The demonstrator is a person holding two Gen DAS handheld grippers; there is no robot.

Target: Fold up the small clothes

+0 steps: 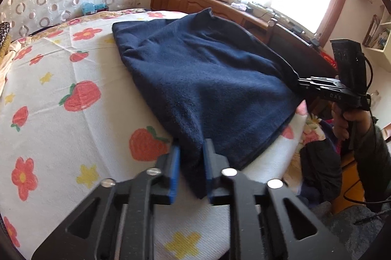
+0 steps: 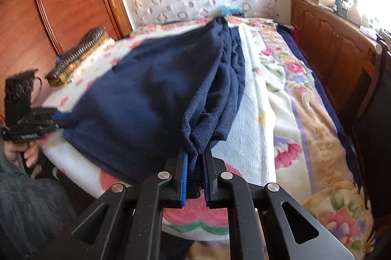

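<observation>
Fingers: left gripper (image 1: 191, 150) clamps navy garment (image 1: 207, 79) | right gripper (image 2: 196, 157) likewise

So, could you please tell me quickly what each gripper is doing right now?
Left gripper: shut on a near corner of the navy garment.
Right gripper: shut on the garment's bunched edge.
</observation>
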